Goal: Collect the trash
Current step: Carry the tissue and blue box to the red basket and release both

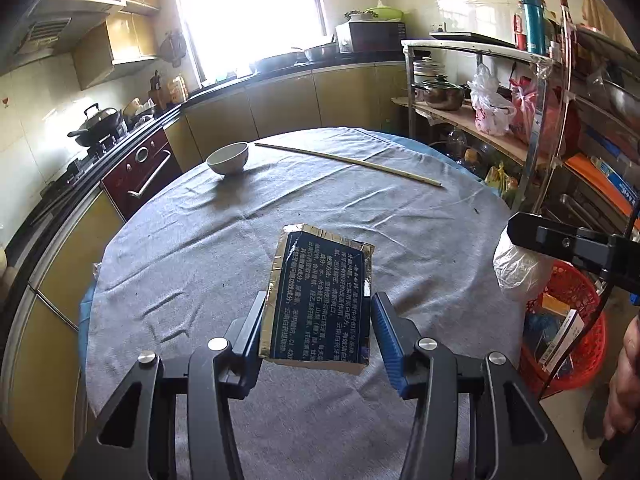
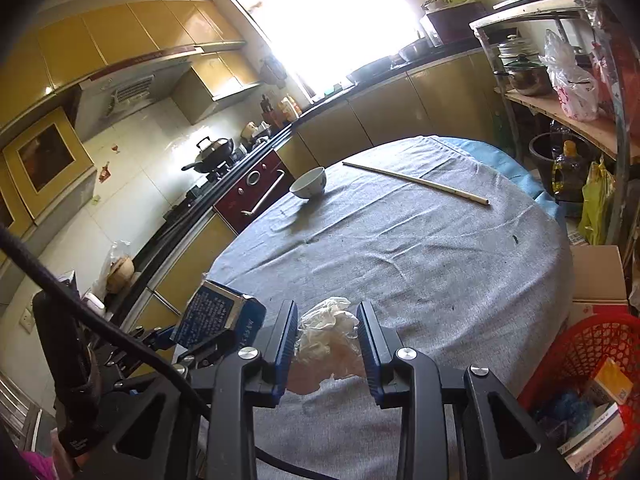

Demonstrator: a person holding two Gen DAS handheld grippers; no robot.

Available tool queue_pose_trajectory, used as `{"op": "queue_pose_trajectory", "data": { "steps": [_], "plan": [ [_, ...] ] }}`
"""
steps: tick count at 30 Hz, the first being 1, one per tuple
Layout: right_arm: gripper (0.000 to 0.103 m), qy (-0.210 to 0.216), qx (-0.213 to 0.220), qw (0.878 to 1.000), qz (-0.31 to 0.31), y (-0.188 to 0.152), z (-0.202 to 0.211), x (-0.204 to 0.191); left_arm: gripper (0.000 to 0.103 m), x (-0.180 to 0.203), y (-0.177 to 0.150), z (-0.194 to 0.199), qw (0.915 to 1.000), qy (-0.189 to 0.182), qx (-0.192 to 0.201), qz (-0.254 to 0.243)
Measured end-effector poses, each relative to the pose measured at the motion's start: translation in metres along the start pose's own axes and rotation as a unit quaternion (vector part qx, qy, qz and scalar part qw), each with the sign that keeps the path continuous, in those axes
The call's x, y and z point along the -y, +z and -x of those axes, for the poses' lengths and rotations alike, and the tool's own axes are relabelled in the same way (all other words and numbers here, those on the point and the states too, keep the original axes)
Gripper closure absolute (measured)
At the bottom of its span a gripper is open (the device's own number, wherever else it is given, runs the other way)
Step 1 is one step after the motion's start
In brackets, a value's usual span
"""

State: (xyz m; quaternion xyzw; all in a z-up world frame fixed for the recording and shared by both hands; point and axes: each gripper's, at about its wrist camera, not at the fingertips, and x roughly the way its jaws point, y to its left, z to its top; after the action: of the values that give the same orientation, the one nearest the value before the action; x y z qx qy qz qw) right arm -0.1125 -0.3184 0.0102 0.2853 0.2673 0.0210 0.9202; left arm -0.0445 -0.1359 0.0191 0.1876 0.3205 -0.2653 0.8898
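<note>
My left gripper (image 1: 318, 326) is shut on a flattened dark blue carton (image 1: 320, 296) with white print and a gold edge, held above the grey tablecloth (image 1: 240, 232). The carton also shows in the right wrist view (image 2: 210, 312), at the lower left. My right gripper (image 2: 326, 334) is shut on a crumpled clear plastic bag (image 2: 328, 330), held over the table's near edge. The bag shows in the left wrist view (image 1: 518, 266) at the right. A red trash basket (image 2: 592, 360) with boxes inside stands on the floor at the lower right; it also shows in the left wrist view (image 1: 568, 320).
A white bowl (image 1: 228, 158) and a long chopstick (image 1: 348, 162) lie at the table's far side. A metal shelf rack (image 1: 532, 92) with pots and bags stands to the right. A counter with a stove and oven (image 1: 144, 172) runs along the left.
</note>
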Motion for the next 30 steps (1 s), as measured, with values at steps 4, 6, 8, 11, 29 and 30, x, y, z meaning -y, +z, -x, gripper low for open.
{"op": "queue_pose_trajectory", "data": {
  "steps": [4,6,8,11,29,30],
  "plan": [
    [0.07,0.004,0.005,1.0,-0.005,-0.007,0.011,0.005,0.051,0.009,-0.004,0.006,1.0,0.001,-0.001,-0.005],
    [0.07,0.005,0.008,1.0,-0.007,-0.01,0.016,0.008,0.051,0.014,-0.006,0.008,1.0,0.002,-0.001,-0.008],
    [0.07,0.006,0.009,1.0,-0.012,-0.013,0.022,0.013,0.051,0.019,-0.006,0.009,1.0,-0.001,-0.003,-0.009],
    [0.07,0.007,0.013,1.0,-0.018,-0.016,0.03,0.02,0.051,0.028,-0.007,0.013,0.9999,-0.001,-0.002,-0.016],
    [0.07,-0.018,0.043,0.996,-0.074,-0.023,0.074,0.085,0.051,0.105,0.005,0.006,0.9956,-0.025,-0.009,-0.09],
    [0.07,-0.021,0.046,0.996,-0.078,-0.023,0.076,0.09,0.051,0.111,0.006,0.004,0.9948,-0.027,-0.01,-0.097]
  ]
}}
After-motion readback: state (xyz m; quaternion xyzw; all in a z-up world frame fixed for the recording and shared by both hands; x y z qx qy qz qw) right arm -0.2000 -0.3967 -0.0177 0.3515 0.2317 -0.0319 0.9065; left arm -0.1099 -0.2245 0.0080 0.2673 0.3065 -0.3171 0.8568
